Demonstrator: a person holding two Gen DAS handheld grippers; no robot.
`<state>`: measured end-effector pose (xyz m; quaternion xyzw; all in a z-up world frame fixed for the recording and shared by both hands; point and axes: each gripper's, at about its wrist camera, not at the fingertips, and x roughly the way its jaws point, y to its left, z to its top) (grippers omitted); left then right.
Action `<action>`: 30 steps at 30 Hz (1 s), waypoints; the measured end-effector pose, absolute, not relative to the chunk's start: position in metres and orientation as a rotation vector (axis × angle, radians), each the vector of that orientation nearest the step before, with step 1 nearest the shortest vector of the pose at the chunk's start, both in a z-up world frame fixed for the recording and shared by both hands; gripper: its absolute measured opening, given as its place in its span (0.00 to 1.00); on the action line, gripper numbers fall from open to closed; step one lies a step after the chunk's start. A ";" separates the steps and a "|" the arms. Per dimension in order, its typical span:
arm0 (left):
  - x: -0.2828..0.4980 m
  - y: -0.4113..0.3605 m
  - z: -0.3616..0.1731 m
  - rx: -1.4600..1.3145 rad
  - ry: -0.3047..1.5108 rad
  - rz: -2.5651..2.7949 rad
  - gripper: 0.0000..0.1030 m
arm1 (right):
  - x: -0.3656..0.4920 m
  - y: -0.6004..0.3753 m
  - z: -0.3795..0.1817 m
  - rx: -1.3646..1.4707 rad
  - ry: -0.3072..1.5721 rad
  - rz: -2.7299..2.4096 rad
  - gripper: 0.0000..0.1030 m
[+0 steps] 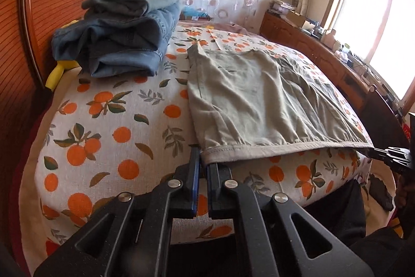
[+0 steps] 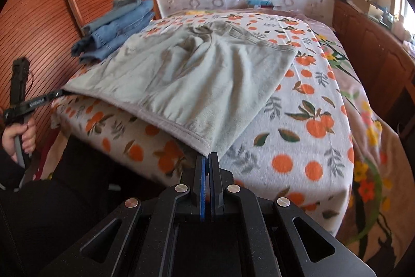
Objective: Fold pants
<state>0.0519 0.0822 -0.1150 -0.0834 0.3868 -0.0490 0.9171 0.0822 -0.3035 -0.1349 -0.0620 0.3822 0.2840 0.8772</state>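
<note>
Two hand-held grippers clamp pants hem.

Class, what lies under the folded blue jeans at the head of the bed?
The folded blue jeans rest on the orange-print bedspread. A yellow object pokes out from beneath their left edge; the jeans cover most of it, so what it is cannot be told.

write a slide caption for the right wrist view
Right gripper pinches a hem corner of the pale green pants over the orange-print bedsheet.
</note>
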 end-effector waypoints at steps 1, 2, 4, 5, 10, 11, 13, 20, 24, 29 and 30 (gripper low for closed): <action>0.051 0.082 -0.113 -0.167 0.792 -0.105 0.05 | 0.082 -0.305 -0.131 -0.146 0.794 0.585 0.02; 0.051 0.084 -0.112 -0.168 0.792 -0.110 0.06 | 0.082 -0.308 -0.129 -0.149 0.793 0.579 0.02; 0.051 0.083 -0.113 -0.161 0.801 -0.110 0.08 | 0.083 -0.312 -0.128 -0.138 0.803 0.577 0.02; 0.052 0.085 -0.114 -0.158 0.807 -0.108 0.10 | 0.081 -0.311 -0.126 -0.136 0.805 0.578 0.02; 0.043 0.087 -0.112 -0.136 0.837 -0.116 0.25 | 0.076 -0.307 -0.118 -0.152 0.813 0.594 0.06; 0.038 0.088 -0.108 -0.127 0.825 -0.119 0.31 | 0.074 -0.307 -0.115 -0.154 0.809 0.603 0.06; 0.030 0.091 -0.099 -0.123 0.797 -0.131 0.44 | 0.071 -0.308 -0.111 -0.157 0.797 0.612 0.08; 0.046 0.090 -0.066 -0.083 0.710 -0.137 0.50 | 0.088 -0.315 -0.094 -0.118 0.711 0.576 0.20; 0.080 0.077 -0.058 -0.025 0.693 -0.167 0.50 | 0.118 -0.311 -0.086 -0.067 0.655 0.567 0.25; 0.131 0.052 -0.060 0.011 0.702 -0.234 0.50 | 0.164 -0.298 -0.087 -0.055 0.608 0.562 0.32; 0.142 0.045 -0.061 0.015 0.710 -0.250 0.50 | 0.173 -0.294 -0.089 -0.059 0.610 0.560 0.34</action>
